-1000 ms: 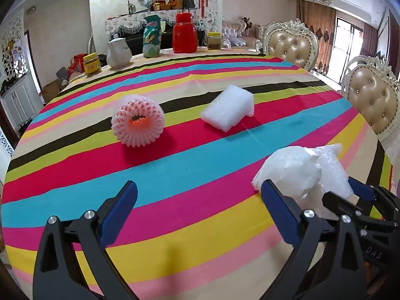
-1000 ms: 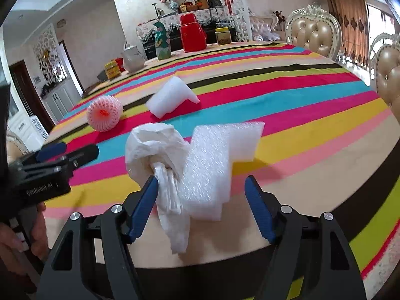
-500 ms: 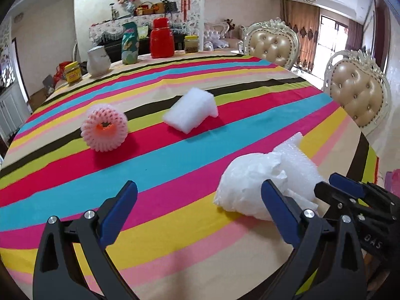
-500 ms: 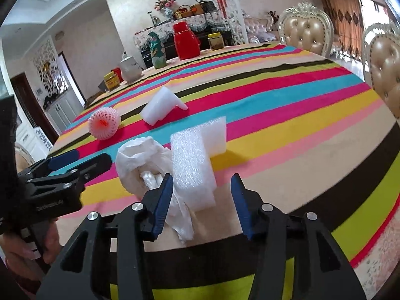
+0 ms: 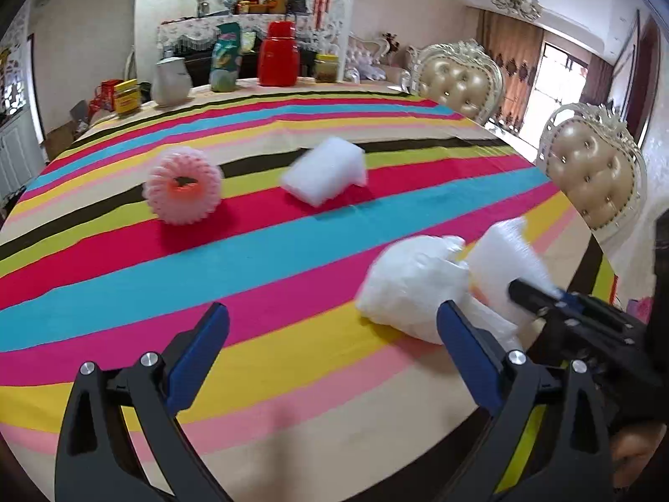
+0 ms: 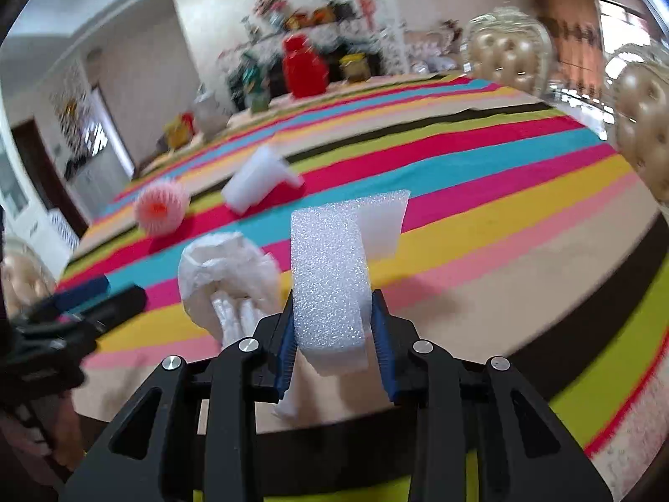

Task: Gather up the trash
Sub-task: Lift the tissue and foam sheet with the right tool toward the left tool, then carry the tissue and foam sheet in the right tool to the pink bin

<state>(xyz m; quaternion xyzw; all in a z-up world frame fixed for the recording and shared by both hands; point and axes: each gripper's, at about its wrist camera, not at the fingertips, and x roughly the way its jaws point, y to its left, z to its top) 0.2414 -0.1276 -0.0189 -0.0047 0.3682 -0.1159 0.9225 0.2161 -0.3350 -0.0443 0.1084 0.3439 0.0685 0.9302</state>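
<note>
While right hand-held gripper (image 6: 334,330) just closed, clamps foam sheet (image 6: 330,276), striped tablecloth (image 5: 251,259) below; left hand-held gripper (image 5: 334,334) wide.

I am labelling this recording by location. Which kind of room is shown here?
Most likely a dining or living room in a home. A large table under a striped tablecloth has ornate padded chairs around it, a chandelier hangs from the ceiling, and a sideboard holds flowers.

Far sideboard clutter (image 6: 301,12) perhaps bottles, blurred

Grainy white foam sheet (image 6: 330,284), striped cloth (image 6: 481,226)
</note>
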